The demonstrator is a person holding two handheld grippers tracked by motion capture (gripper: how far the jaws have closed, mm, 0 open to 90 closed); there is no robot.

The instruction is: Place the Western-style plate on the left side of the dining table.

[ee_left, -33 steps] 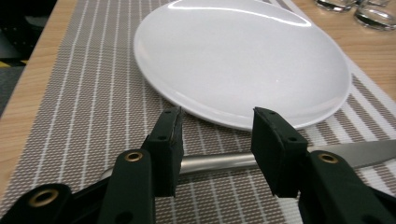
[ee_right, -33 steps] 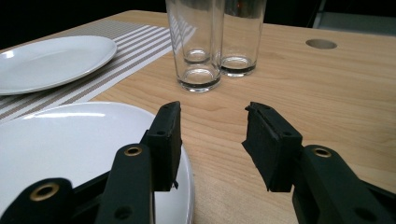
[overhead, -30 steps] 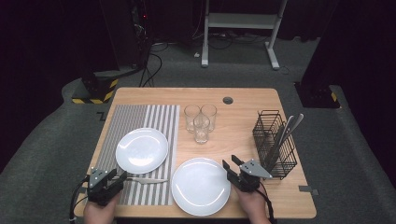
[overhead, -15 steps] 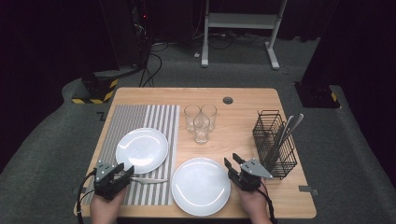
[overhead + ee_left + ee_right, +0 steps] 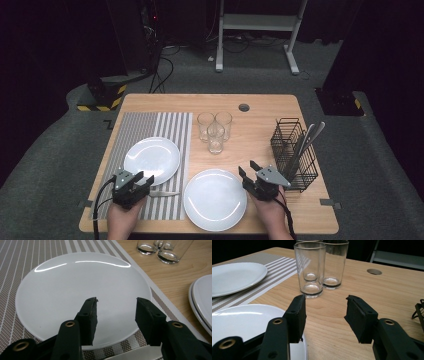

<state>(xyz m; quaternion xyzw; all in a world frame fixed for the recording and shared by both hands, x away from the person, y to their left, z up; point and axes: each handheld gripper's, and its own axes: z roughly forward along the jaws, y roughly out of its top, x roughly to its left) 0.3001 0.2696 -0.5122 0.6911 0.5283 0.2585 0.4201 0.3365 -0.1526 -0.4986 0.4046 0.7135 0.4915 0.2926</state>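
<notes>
My left gripper [image 5: 142, 176] is open over the near rim of a white plate [image 5: 151, 160] that lies on a striped placemat [image 5: 165, 125]. In the left gripper view the gripper [image 5: 116, 302] has nothing between its jaws, with the plate [image 5: 75, 285] just below them. My right gripper [image 5: 248, 168] is open beside the right edge of a second white plate [image 5: 215, 199] on the bare wood. In the right gripper view the gripper [image 5: 325, 298] points toward three clear glasses [image 5: 310, 270], well short of them.
A silver utensil [image 5: 162, 193] lies on the placemat near my left gripper. The three glasses [image 5: 215, 130] cluster mid-table. A black wire basket [image 5: 295, 155] with cutlery stands at the right. A cable hole [image 5: 244, 107] sits near the table's far edge.
My left gripper has moved forward and to the right, up to the near rim of the plate on the placemat. The right gripper has hardly moved.
</notes>
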